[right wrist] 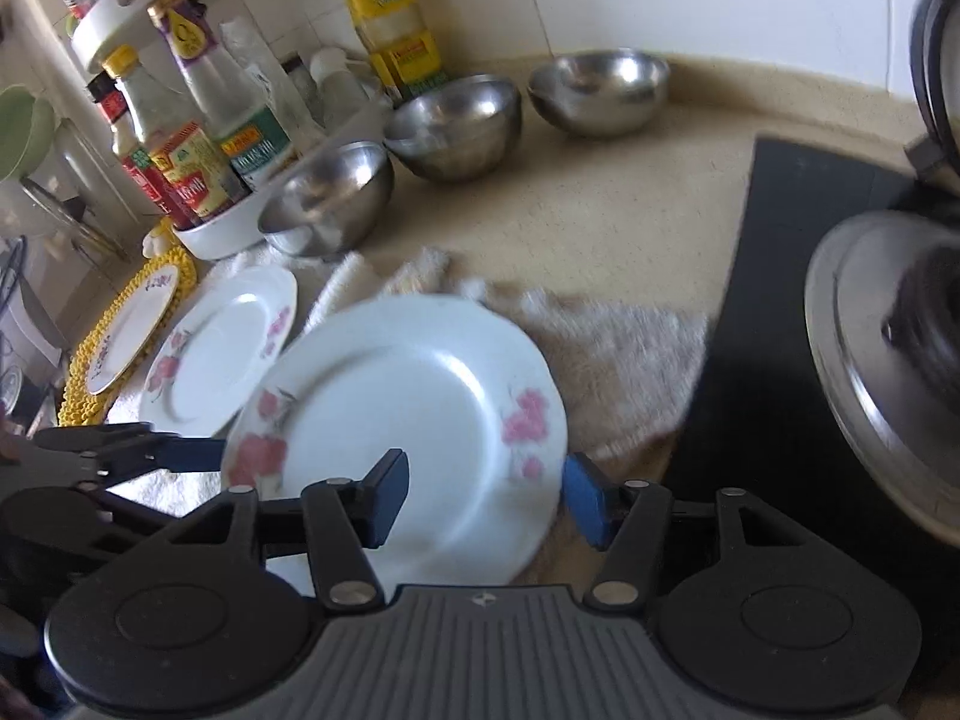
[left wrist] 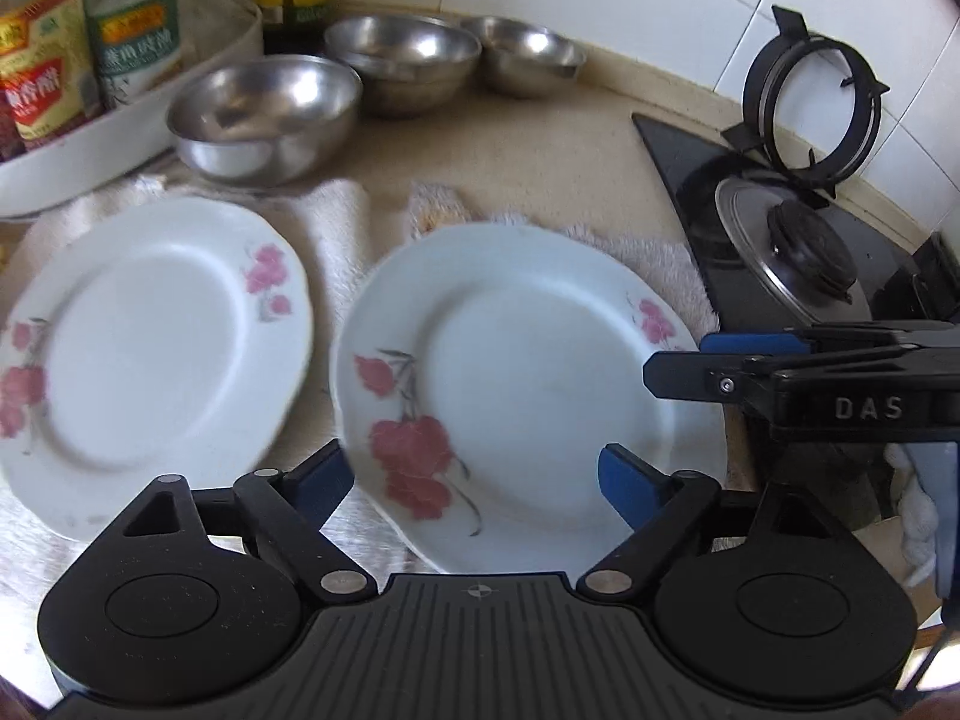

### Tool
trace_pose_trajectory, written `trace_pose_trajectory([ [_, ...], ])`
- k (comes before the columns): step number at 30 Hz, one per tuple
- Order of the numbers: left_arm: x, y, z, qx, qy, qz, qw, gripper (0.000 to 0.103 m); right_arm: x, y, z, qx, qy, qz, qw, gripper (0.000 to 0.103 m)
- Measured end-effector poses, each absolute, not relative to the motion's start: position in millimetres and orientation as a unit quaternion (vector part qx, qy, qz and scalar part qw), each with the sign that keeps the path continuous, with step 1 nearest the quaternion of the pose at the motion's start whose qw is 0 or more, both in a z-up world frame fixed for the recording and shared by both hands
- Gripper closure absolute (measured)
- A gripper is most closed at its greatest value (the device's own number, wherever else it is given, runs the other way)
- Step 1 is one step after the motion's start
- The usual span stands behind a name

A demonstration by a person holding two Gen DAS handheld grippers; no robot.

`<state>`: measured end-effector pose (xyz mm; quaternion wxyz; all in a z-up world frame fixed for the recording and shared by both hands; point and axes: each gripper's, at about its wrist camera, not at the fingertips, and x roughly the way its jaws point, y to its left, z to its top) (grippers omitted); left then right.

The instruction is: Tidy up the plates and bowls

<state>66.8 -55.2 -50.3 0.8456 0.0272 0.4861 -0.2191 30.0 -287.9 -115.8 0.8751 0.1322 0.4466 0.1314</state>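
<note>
Two white plates with pink flowers lie on a towel: a left plate [left wrist: 138, 348] [right wrist: 222, 348] and a right plate [left wrist: 528, 372] [right wrist: 408, 414]. My left gripper [left wrist: 474, 486] is open, and its fingers straddle the right plate's near rim. My right gripper [right wrist: 486, 495] [left wrist: 690, 366] is open at that plate's right edge, with one finger over the plate and the other just outside the rim. Three steel bowls stand in a row behind them: near [left wrist: 264, 114] [right wrist: 327, 198], middle [left wrist: 402, 60] [right wrist: 453, 123] and far [left wrist: 528, 54] [right wrist: 600, 90]. A third plate [right wrist: 132, 324] rests on a yellow mat.
A white tray [left wrist: 90, 150] [right wrist: 228, 234] of sauce bottles stands at the back left. A black stove top [left wrist: 708, 192] [right wrist: 780, 300] with a steel pot lid [left wrist: 792, 252] [right wrist: 870, 360] borders the towel [right wrist: 612, 360] on the right. A burner ring [left wrist: 810, 96] leans on the tiled wall.
</note>
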Motion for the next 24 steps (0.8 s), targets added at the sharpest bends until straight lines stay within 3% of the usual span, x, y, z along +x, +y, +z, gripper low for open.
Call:
trace_pose_trajectory([
  [2,65,-43,-41,0.031,0.472,-0.198,0.858,0.004,34,-284,-110,0.124,0.431,0.148,0.882,0.043],
  [14,96,62,-33,-0.070,0.473,-0.057,0.876,0.004,84,-198,-87,0.073,0.399,0.239,0.882,0.043],
  [24,112,91,-45,-0.078,0.490,-0.082,0.864,0.005,130,-132,-101,0.059,0.436,0.261,0.859,0.043],
])
